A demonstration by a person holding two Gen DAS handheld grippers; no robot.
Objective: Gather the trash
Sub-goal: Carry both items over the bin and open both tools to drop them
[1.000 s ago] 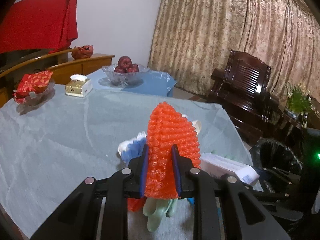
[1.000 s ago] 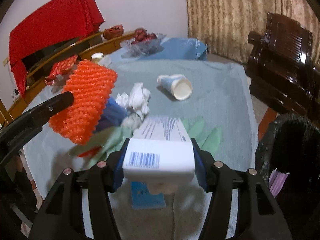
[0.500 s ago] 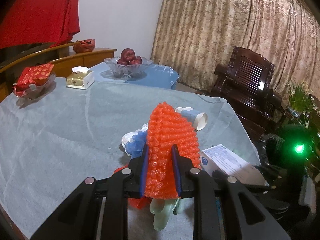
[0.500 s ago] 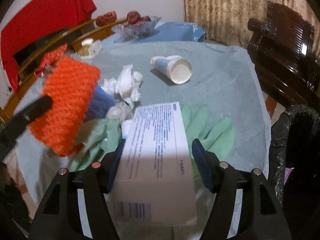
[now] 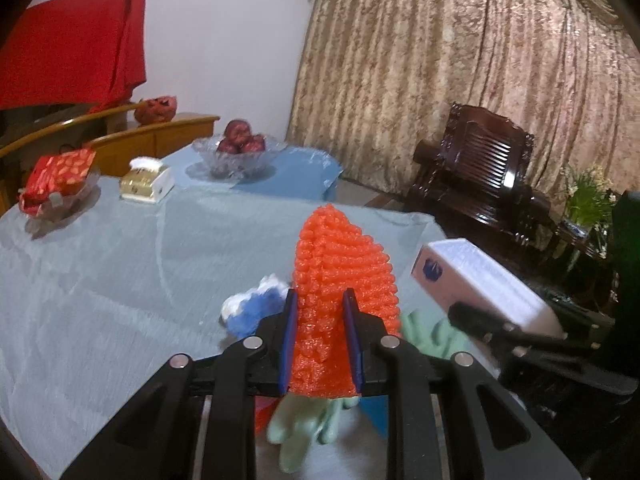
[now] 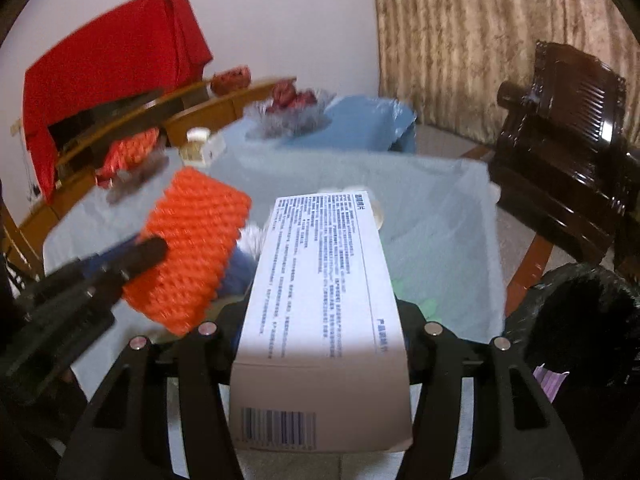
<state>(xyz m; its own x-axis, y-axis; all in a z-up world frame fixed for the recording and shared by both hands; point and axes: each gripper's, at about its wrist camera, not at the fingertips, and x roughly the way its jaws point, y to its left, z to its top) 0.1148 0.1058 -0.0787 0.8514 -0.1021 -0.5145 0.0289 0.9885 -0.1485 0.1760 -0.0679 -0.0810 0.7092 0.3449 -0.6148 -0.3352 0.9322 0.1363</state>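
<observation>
Left gripper (image 5: 321, 334) fingers clamp an orange foam net (image 5: 342, 276); right gripper (image 6: 320, 320) fingers clamp a white box (image 6: 320, 308), both above the worktop (image 5: 120, 272).

We are in the living or dining room of a home. Heavy beige patterned curtains (image 5: 460, 80) cover the far wall, with a carved dark wooden armchair (image 5: 476, 176) before them. On the table's pale blue-grey cloth (image 5: 100, 272) we see a glass bowl of dark red fruit (image 5: 239, 151), far left, beside a curved wooden sideboard (image 5: 160, 140).
</observation>
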